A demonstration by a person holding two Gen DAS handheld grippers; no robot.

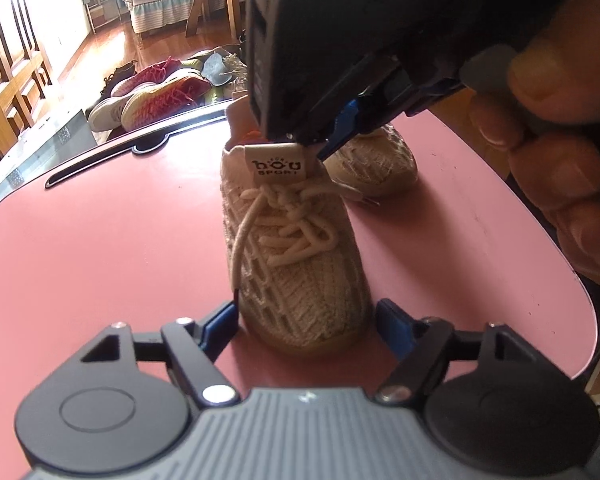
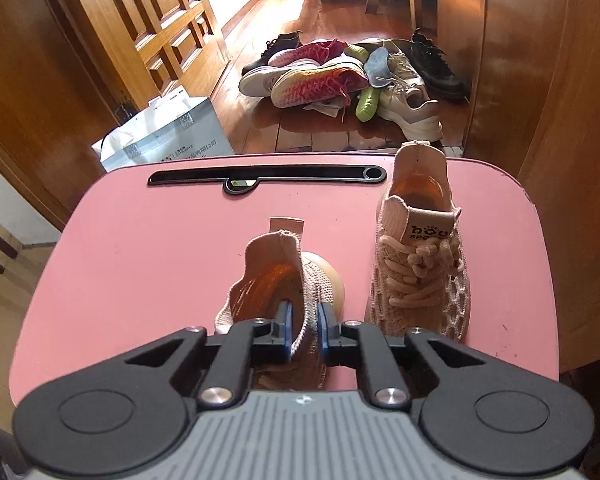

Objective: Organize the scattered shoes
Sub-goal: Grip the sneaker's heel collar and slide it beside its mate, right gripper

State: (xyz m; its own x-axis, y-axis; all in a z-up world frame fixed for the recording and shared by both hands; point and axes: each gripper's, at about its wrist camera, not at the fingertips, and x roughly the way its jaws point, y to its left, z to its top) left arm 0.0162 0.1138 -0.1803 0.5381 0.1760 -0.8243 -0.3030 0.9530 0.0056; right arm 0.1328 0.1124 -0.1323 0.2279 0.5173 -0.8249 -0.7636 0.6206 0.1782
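Two beige knitted child-size sneakers rest side by side on a pink rounded table. Left gripper straddles the toe of the upright laced sneaker, its blue pads not visibly pressing it. Right gripper is clenched on the collar of the tilted sneaker. More shoes lie heaped on the wooden floor beyond.

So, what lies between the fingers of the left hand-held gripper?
The toe of a beige knit sneaker, which stands on the pink table. The left wrist view shows this.
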